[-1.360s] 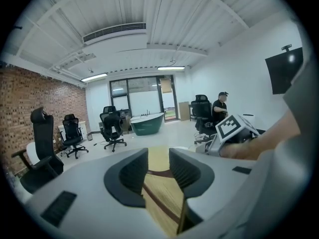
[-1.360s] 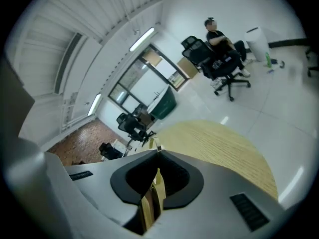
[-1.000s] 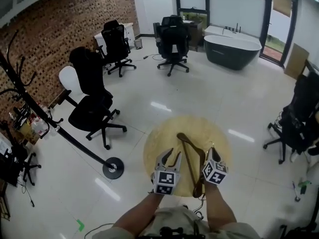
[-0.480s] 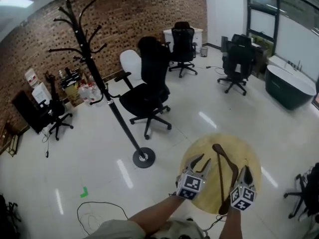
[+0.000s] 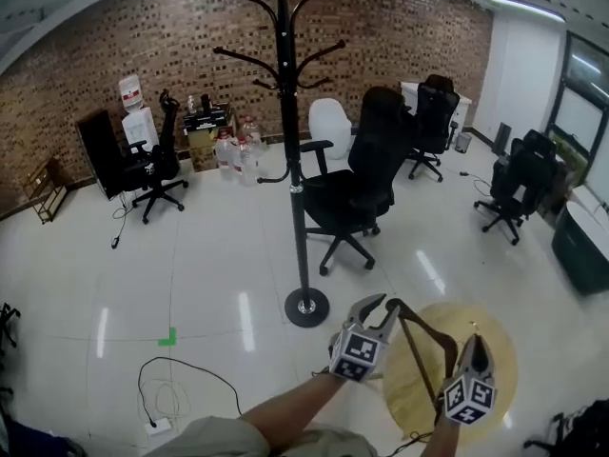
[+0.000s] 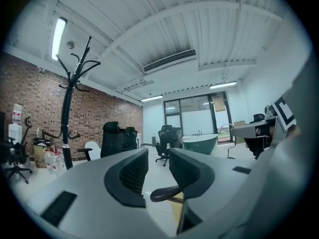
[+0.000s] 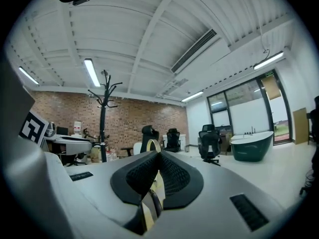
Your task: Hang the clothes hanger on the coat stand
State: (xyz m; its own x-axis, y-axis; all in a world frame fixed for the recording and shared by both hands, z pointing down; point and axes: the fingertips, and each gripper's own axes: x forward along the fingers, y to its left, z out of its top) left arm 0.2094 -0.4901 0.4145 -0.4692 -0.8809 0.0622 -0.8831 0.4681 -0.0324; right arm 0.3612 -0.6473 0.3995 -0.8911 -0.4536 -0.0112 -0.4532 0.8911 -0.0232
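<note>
Brick wall [image 5: 114, 46] runs across the top of the head view. Black coat stand [image 5: 296, 188] stands upright on the floor at centre frame, with an office chair [image 5: 357, 184] just right of it. Round yellow surface [image 5: 502, 336] sits lower right. Wooden hanger [image 5: 421, 355] is lower right, over the surface, well apart from the stand, not hung yet. Right gripper [image 5: 476, 341], lower right, is clenched on one end of the hanger. Left gripper [image 5: 381, 307], lower centre, has its jaws apart, with the hanger's other tip just beside them, not pinched.

Hanger [image 5: 425, 323], seemingly in right claw [image 5: 476, 343]
</note>
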